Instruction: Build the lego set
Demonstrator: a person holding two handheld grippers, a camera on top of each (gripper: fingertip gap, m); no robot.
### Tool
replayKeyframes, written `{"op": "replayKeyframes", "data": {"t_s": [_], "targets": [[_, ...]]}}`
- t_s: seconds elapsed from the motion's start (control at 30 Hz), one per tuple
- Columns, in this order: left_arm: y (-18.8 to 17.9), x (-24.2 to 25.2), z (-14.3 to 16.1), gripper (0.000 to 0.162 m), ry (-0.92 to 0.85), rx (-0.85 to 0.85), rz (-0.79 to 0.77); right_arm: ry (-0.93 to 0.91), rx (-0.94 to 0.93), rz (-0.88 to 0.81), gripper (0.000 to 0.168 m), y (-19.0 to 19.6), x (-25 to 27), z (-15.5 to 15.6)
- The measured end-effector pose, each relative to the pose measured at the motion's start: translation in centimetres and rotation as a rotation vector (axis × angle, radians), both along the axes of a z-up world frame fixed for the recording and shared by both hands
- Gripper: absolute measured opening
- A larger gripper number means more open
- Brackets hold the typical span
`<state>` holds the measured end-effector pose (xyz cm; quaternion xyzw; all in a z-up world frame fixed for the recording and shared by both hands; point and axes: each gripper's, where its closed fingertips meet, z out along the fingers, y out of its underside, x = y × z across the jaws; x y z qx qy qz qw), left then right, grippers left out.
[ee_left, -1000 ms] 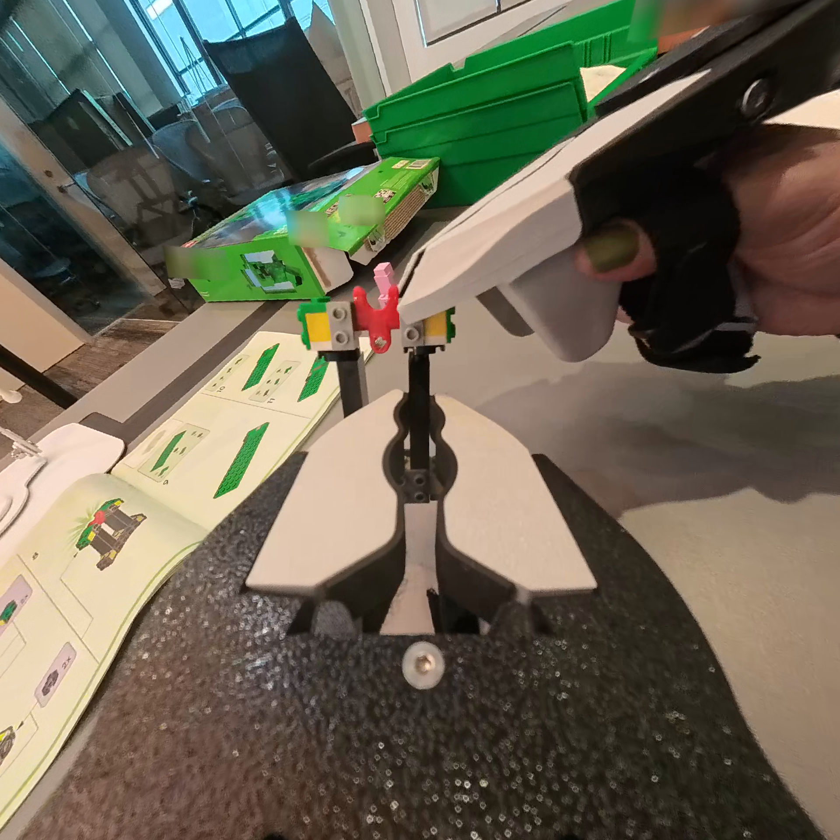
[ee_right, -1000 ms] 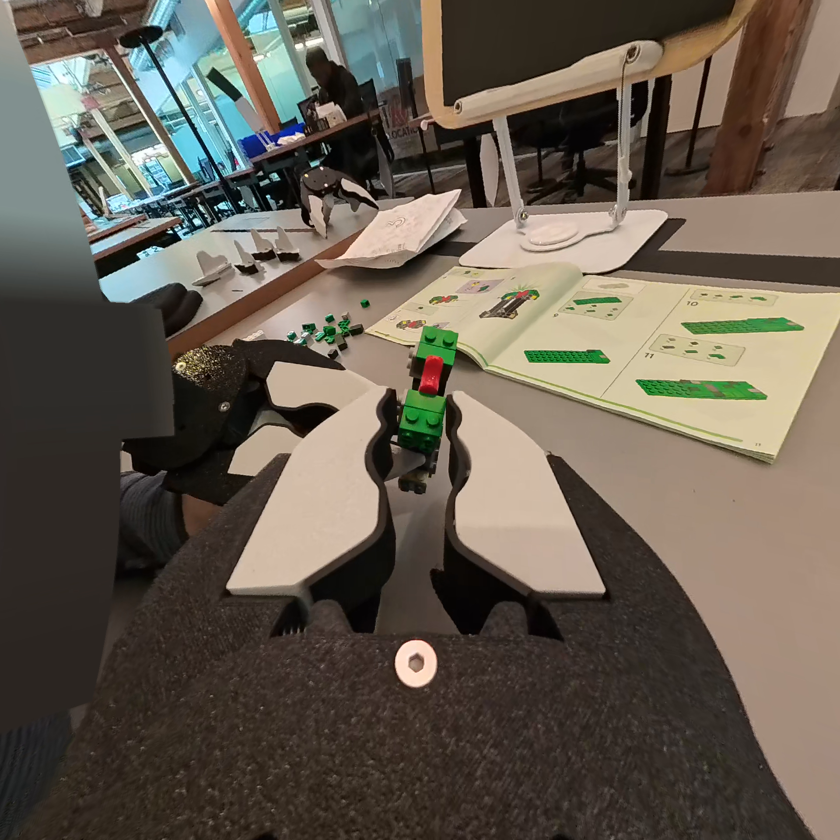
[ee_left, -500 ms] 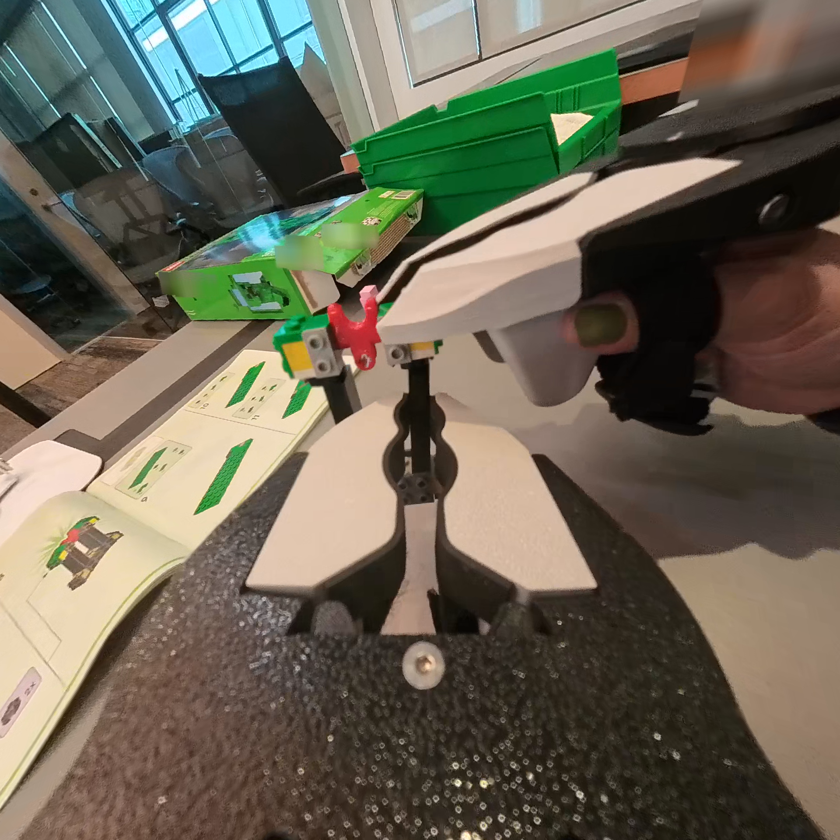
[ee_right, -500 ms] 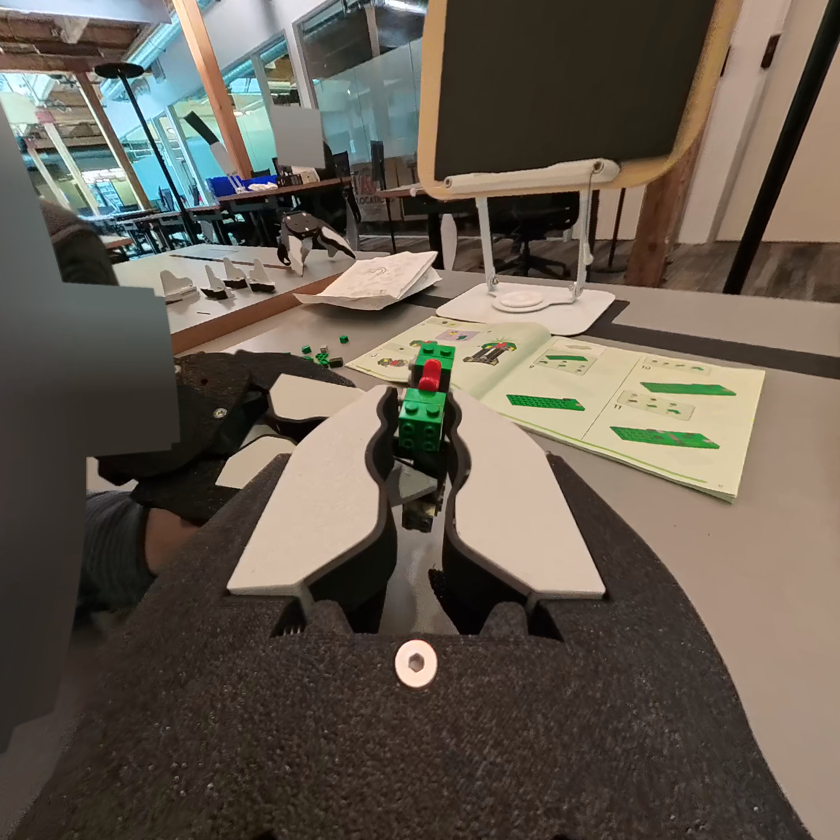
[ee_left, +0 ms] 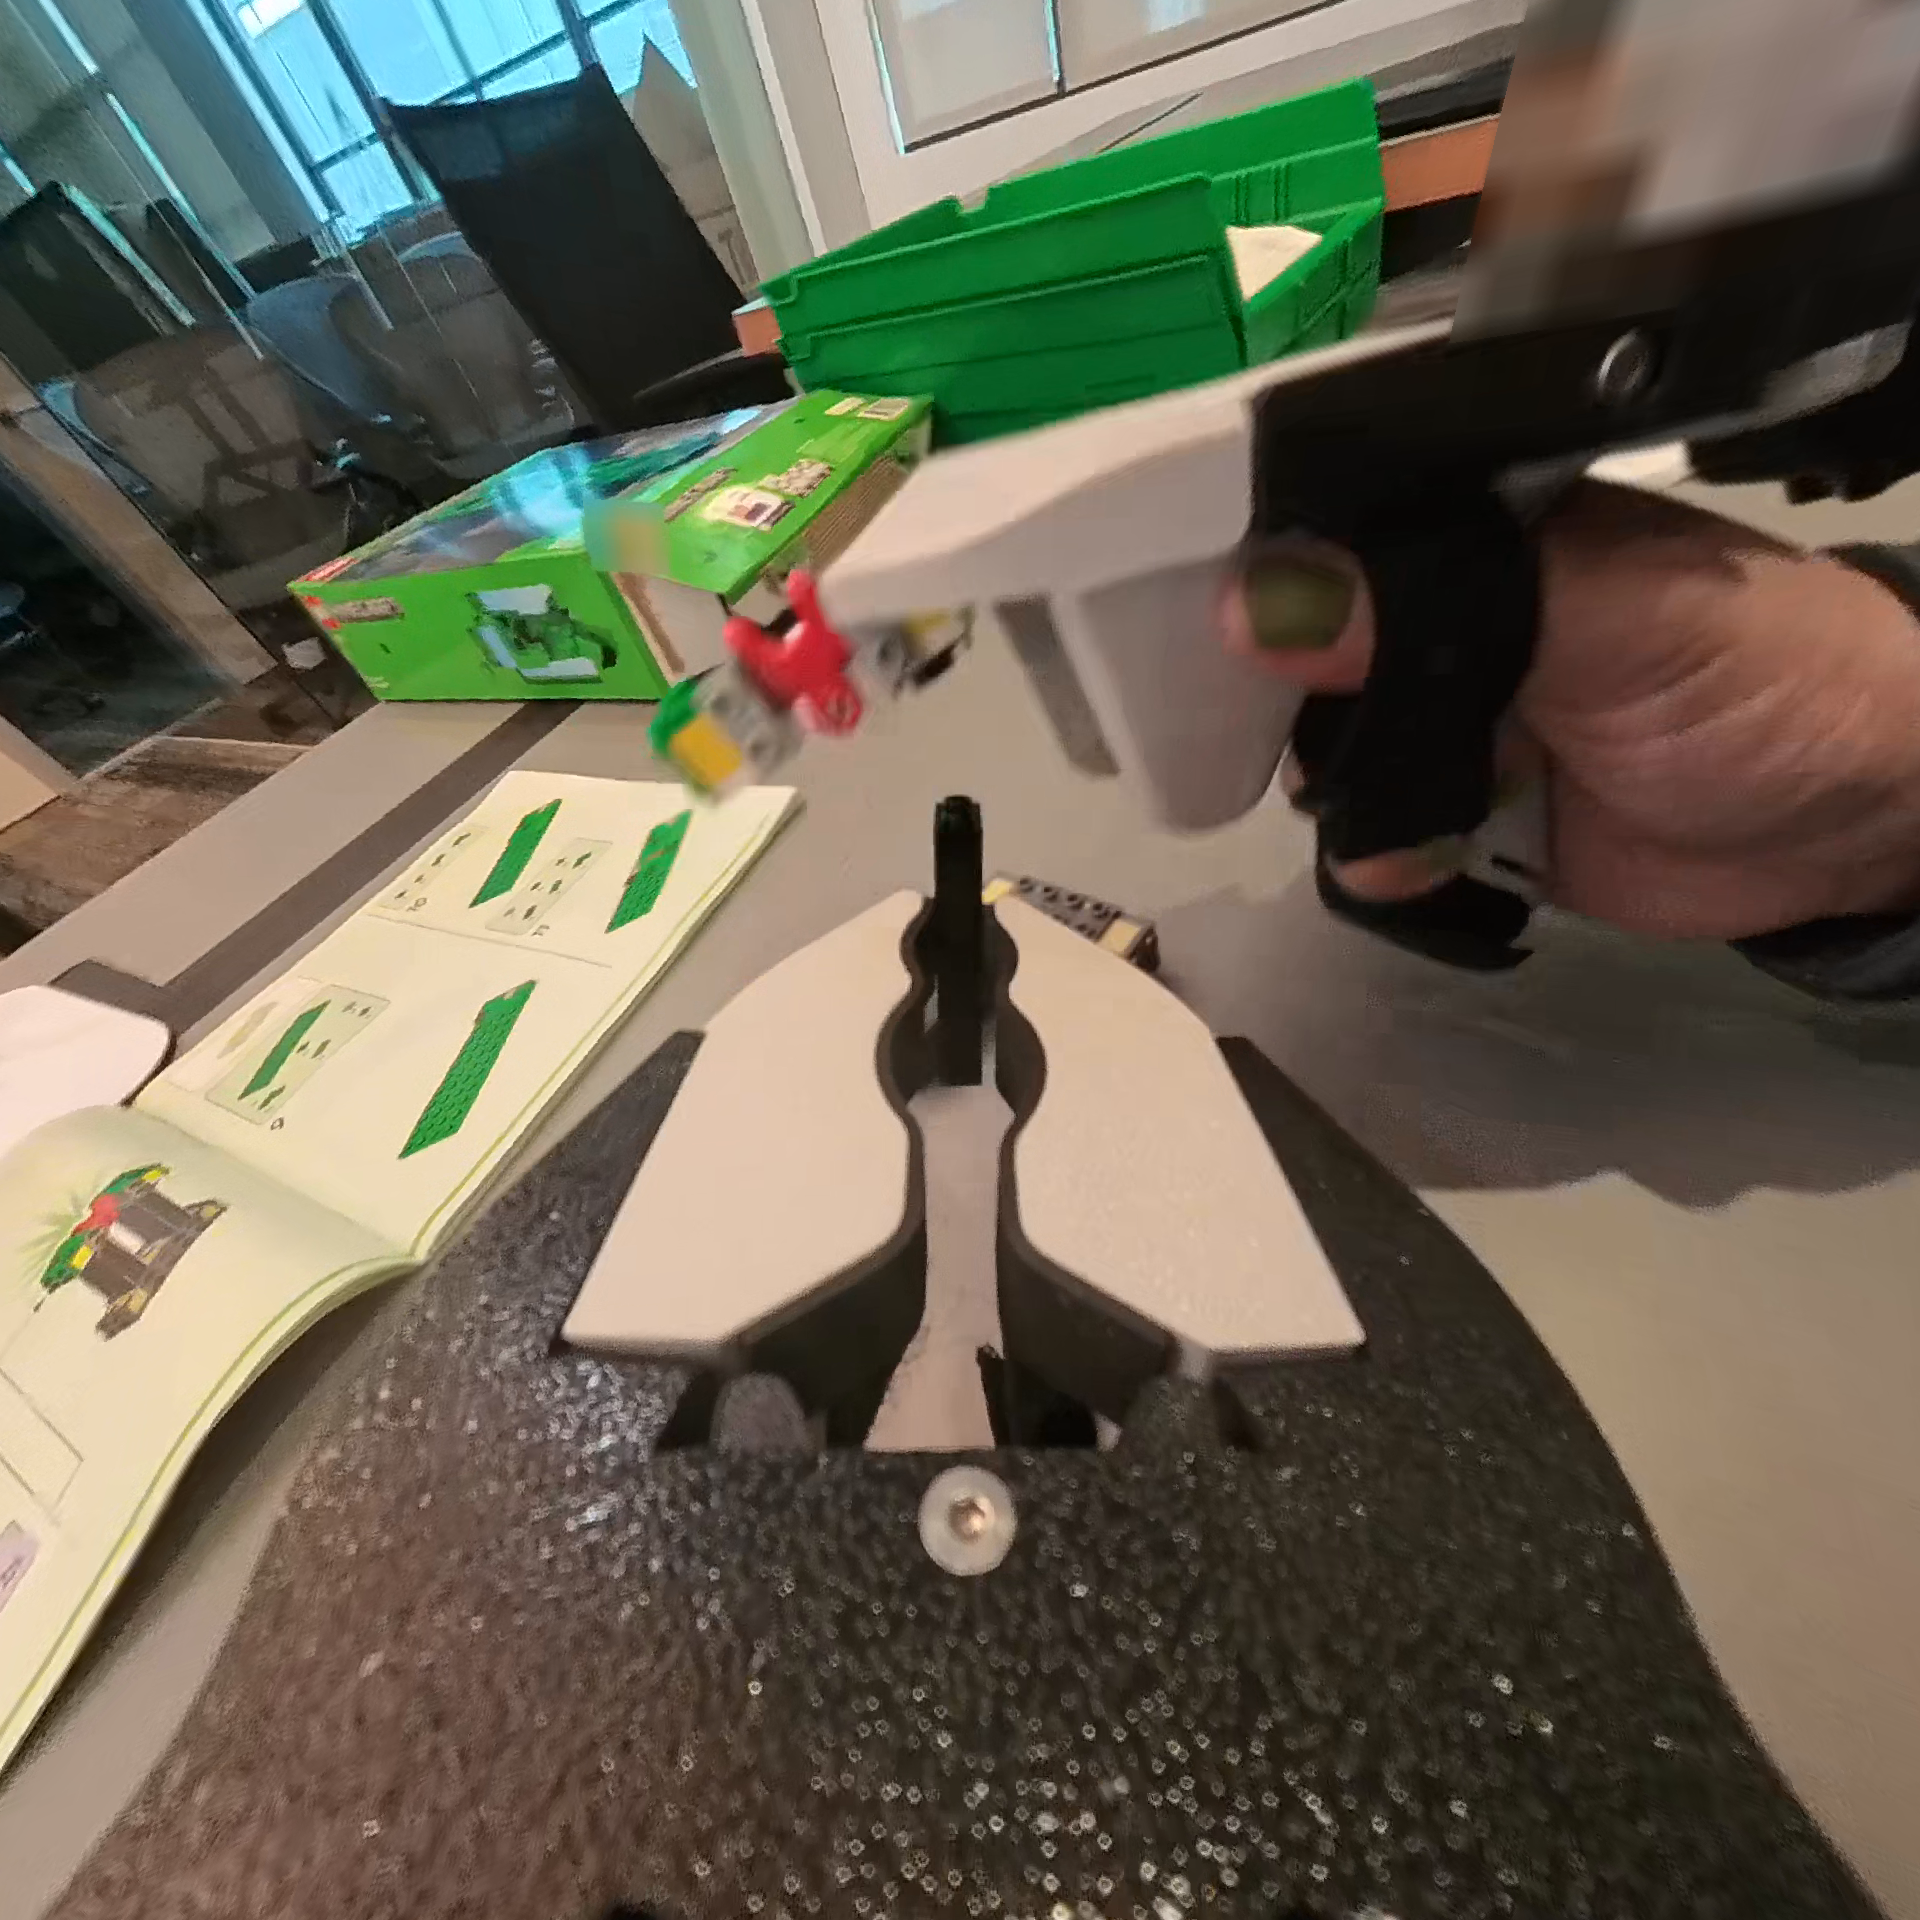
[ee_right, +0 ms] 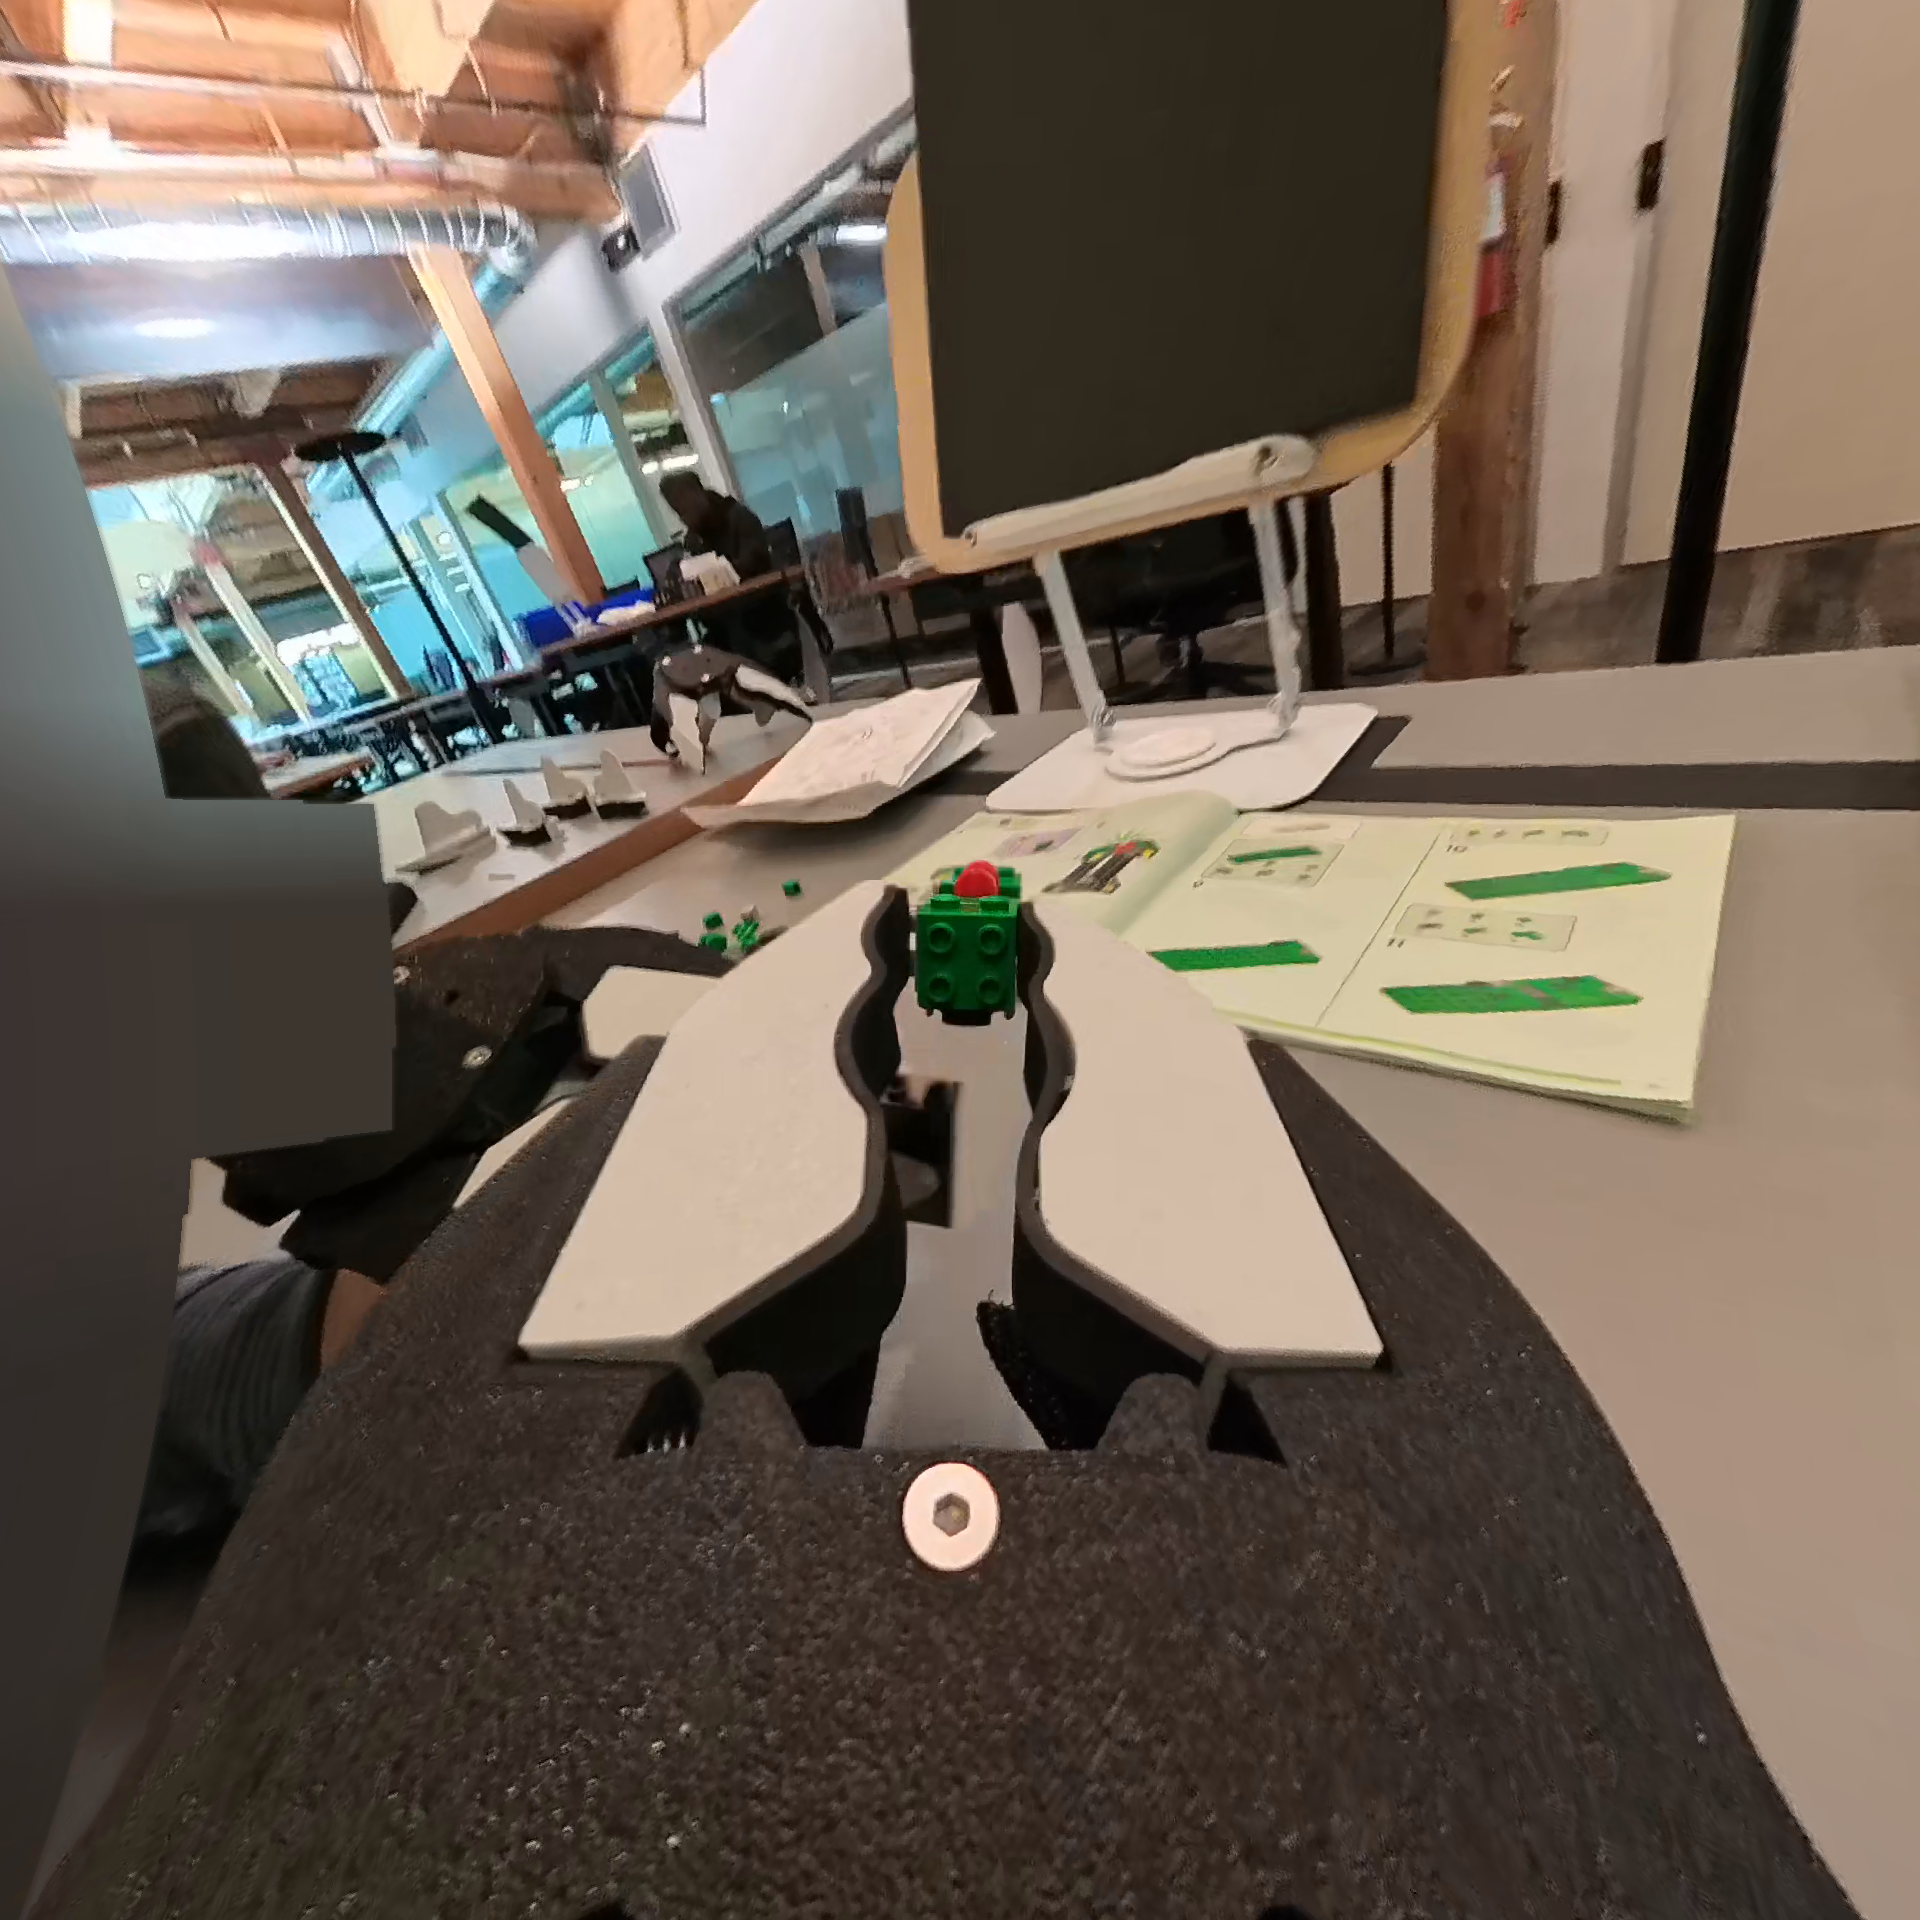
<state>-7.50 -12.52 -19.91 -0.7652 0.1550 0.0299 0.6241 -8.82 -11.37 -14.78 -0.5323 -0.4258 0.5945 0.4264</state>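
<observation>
While both grippers [ee_left: 956,935] [ee_right: 961,935] pinch lego pieces [ee_left: 956,914] [ee_right: 966,951], an instruction booklet [ee_right: 1455,935] lies beside

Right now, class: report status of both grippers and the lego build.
Left gripper shut on black post. Right gripper shut on green-red assembly, lifted apart from post. Nothing between them.

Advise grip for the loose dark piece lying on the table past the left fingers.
Probably from above, pinching across the short width of the dark piece at mid-length: it lies flat on the table, long and low, its near edge partly hidden.
</observation>
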Motion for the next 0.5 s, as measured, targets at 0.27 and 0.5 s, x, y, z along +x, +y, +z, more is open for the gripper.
{"op": "replayKeyframes", "data": {"t_s": [0.27, 0.5], "targets": [[-1.1, -5.1, 0.4, 0.007, -0.151, 0.025, 0.118, -0.031, -0.036, -0.074, 0.019, 3.8, 1.7, -0.7], [-1.2, -5.7, 0.6, 0.007, -0.278, 0.056, 0.081, -0.063, -0.099, -0.071, 0.019, 4.4, 2.1, -2.0]]}}
